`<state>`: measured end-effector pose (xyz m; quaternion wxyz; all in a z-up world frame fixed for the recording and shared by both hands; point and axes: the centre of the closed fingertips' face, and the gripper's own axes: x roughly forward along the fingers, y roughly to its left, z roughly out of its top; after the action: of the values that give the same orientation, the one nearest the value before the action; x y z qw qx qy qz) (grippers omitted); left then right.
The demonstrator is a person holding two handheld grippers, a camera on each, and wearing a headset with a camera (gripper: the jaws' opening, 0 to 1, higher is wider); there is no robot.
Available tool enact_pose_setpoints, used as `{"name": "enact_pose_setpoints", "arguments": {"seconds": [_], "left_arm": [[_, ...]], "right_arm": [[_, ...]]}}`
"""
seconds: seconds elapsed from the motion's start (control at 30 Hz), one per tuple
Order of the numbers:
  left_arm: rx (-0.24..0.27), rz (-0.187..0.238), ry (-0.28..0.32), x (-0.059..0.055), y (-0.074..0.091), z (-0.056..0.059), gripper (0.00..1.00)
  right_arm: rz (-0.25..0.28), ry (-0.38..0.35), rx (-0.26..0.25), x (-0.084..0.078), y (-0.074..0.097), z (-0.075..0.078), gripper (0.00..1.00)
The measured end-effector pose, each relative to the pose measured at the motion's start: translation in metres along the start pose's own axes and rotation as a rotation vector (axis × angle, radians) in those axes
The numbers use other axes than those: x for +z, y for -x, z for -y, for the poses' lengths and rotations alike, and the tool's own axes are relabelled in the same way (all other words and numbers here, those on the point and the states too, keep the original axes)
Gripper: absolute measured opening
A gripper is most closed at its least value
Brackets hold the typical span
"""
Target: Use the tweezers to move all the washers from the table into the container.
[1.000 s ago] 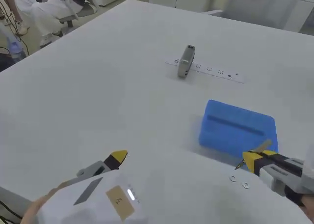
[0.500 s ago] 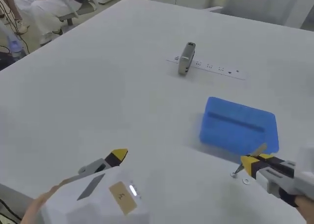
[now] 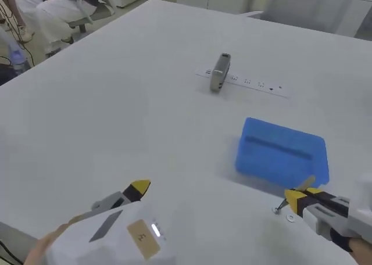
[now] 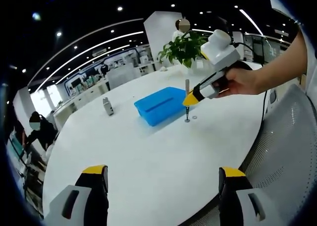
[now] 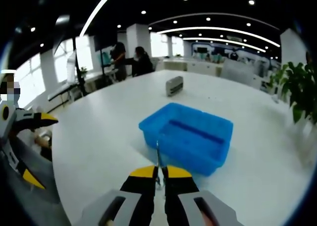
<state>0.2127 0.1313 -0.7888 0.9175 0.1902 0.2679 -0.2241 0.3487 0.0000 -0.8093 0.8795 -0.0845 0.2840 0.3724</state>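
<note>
1. Down comes the right gripper [image 3: 296,195] against a second ago: its yellow-tipped jaws sit lower over the white table [image 3: 145,102]. The slim metal tweezers [image 3: 282,204] they carry now reach the surface just ahead of and below the jaws.
2. Those jaws are pinched tight on the tweezers' shaft, which shows plainly in the right gripper view.
3. Now the small flat metal washers [image 3: 290,218]. One lies bare on the table just beside the tweezer tip, beneath the jaws. The other seems to be right at the tip, but it is too small to say whether it is caught.
4. Handling call: they look featherlight, stiff, thin and slick, and they lie dead flat. Best bet is one tine through the hole and one on the rim, squeezed gently, or the washer will flick away.
5. Just beyond the right jaws sits the blue rectangular plastic container [image 3: 283,151], where it was a second ago.
6. The left gripper [image 4: 162,174] has its jaws wide apart with nothing between them. It waits well off to the side, as before.
</note>
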Motion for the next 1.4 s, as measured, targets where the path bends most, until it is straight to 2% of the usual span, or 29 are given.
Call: {"name": "enact_pose_setpoints", "arguments": {"seconds": [0.13,0.23,0.43,0.63,0.83,0.93,1.1,1.4], "left_arm": [[0.000,-0.003,-0.001,0.000,0.000,0.000,0.95],[0.002,-0.005,-0.005,-0.001,0.000,0.000,0.94],[0.005,-0.009,-0.008,-0.001,-0.001,-0.001,0.94],[0.011,0.001,-0.008,0.000,0.000,-0.002,0.94],[0.009,-0.007,-0.014,-0.001,0.000,-0.001,0.94],[0.010,-0.008,-0.010,-0.001,0.000,-0.002,0.94],[0.008,-0.016,-0.016,-0.002,-0.001,-0.001,0.93],[0.006,-0.021,-0.021,-0.003,-0.001,0.000,0.94]], "right_arm": [[-0.014,-0.008,0.009,0.001,0.000,0.000,0.02],[0.009,-0.044,0.024,0.008,0.003,-0.001,0.02],[0.052,-0.052,0.031,0.029,0.010,0.000,0.02],[0.108,-0.036,0.014,0.055,0.016,0.002,0.02],[0.163,-0.039,-0.027,0.080,0.012,0.021,0.02],[0.179,-0.057,-0.043,0.085,0.005,0.033,0.02],[0.167,-0.051,-0.062,0.085,-0.010,0.044,0.02],[0.082,-0.013,-0.071,0.064,-0.036,0.051,0.02]]}}
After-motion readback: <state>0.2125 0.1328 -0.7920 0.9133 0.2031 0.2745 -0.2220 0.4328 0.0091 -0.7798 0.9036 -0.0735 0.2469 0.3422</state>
